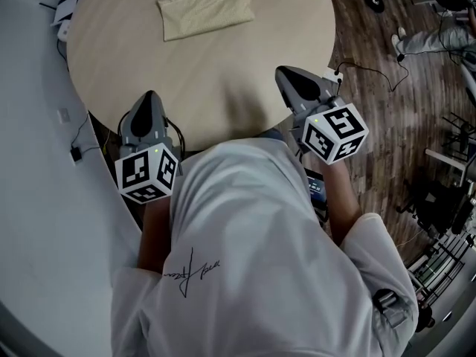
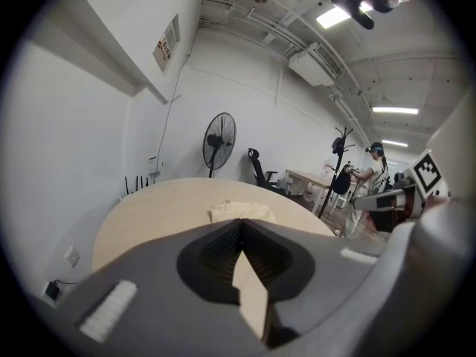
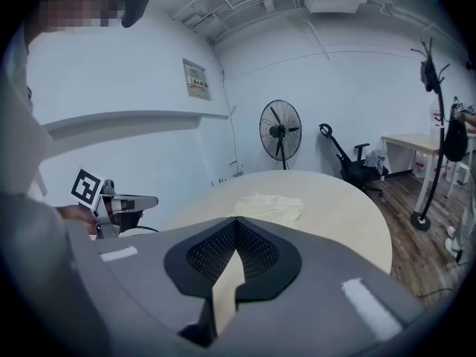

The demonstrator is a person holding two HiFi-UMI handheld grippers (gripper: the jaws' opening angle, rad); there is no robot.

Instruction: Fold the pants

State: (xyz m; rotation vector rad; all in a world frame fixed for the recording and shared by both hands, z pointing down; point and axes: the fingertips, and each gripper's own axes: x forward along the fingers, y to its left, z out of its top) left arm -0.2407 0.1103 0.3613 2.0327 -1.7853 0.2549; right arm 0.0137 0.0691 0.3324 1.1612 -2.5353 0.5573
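Pants (image 1: 207,6) on tabletop (image 1: 223,80) look soft, light, floppy, so pinch a hem corner; left gripper (image 1: 149,101) and right gripper (image 1: 288,76) fingers (image 2: 212,255) pressed together, empty.

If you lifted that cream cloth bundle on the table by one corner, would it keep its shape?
Probably not: the pants lie in soft, wrinkled folds, so they would likely droop and unfold. They look thin and flat, so probably light. Pushed, they would likely bunch up rather than slide on the smooth table.

no legible text: the wall notice (image 2: 168,43) and the shirt script (image 1: 184,274) are unreadable.
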